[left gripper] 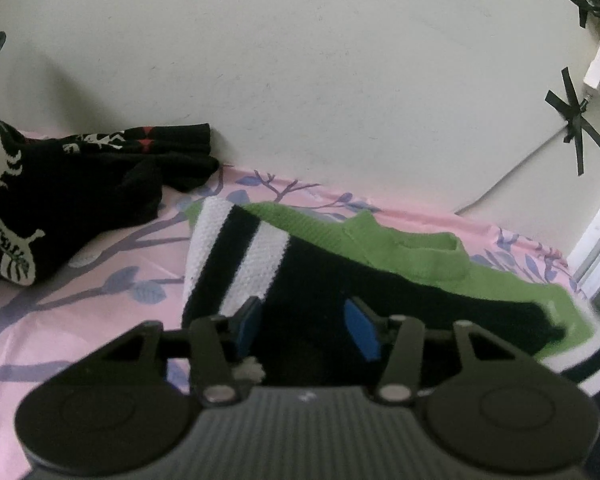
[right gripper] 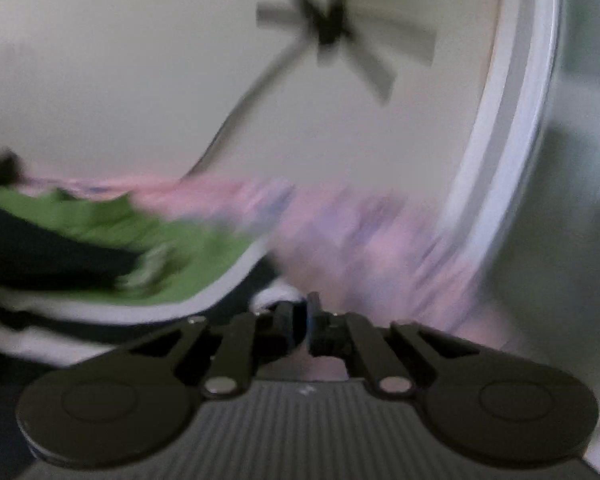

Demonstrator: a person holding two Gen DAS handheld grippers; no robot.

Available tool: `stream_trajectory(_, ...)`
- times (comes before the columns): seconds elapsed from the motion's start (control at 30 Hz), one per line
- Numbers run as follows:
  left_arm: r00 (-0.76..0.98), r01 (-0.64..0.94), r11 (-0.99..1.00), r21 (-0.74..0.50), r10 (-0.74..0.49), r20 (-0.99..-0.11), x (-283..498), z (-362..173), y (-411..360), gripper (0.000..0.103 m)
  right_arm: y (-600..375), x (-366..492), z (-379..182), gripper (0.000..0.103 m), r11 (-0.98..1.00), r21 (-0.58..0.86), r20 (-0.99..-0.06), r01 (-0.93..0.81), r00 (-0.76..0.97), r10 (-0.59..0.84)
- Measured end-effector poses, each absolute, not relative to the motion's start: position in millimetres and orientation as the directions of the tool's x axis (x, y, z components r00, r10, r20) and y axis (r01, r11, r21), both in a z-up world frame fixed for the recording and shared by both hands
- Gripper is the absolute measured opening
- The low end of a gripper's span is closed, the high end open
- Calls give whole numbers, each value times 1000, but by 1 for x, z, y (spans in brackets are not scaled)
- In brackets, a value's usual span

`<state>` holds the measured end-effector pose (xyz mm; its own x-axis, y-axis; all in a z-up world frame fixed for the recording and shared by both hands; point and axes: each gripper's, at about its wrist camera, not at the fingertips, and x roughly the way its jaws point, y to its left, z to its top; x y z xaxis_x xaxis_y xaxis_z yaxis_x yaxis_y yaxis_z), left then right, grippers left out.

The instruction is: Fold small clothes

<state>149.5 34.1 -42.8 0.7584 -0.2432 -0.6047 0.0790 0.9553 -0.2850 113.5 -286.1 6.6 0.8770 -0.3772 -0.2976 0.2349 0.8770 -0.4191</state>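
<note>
The left gripper point(left gripper: 306, 326) is hovering, jaws spread wide and holding nothing, over the black, white and green knitted sock point(left gripper: 260, 264). The right gripper point(right gripper: 300, 322) is showing jaws nearly closed at that sock's white edge; whether they are pinching it is unclear. Black patterned socks point(left gripper: 60, 200) are lying at ten o'clock on the pink leaf-printed sheet point(left gripper: 100, 300).

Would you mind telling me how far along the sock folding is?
Nothing looks folded yet. In hand: the left gripper is open over the black-and-green sock; the right gripper looks shut, view blurred. Left: the patterned black socks lie heaped on the pink cloth.
</note>
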Motion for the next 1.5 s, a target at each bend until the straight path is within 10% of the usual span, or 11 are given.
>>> stream_trajectory(0.1, 758, 79, 959, -272, -235, -608, 151, -43, 33, 47, -251, 111, 4, 0, 657, -715, -112, 237, 889, -443)
stream_trajectory(0.2, 757, 77, 961, -265, -229, -612, 151, -43, 31, 47, -262, 106, -15, 22, 640, -746, -198, 185, 856, -478)
stream_trajectory(0.37, 758, 78, 968, -238, -213, -617, 150, -42, 28, 47, -318, 90, -18, 35, 894, -399, -478, 204, 786, -392)
stream_trajectory(0.6, 758, 79, 967, -243, -217, -616, 151, -42, 31, 47, -339, 84, -38, 35, 971, 114, -606, 212, 789, -101)
stream_trajectory(0.67, 757, 79, 966, -247, -220, -615, 151, -42, 31, 48, -337, 87, -37, 0, 968, 34, -598, 250, 781, -180)
stream_trajectory(0.87, 754, 88, 960, -266, -239, -612, 151, -42, 33, 48, -316, 100, -12, 0, 729, -559, -219, 396, 777, -590)
stream_trajectory(0.97, 754, 82, 960, -269, -236, -613, 152, -43, 34, 48, -303, 99, -12, 0, 727, -606, -249, 323, 791, -559)
stream_trajectory(1.17, 754, 80, 960, -269, -235, -613, 152, -42, 36, 48, -365, 52, -3, 1, 928, -121, -516, 352, 777, -362)
stream_trajectory(1.27, 754, 80, 960, -269, -234, -613, 152, -42, 36, 48, -402, 23, -13, 66, 865, 315, -558, 391, 814, -164)
stream_trajectory(1.5, 754, 83, 958, -274, -240, -611, 152, -43, 37, 50, -402, 40, -47, 60, 761, 535, -547, 367, 837, -20)
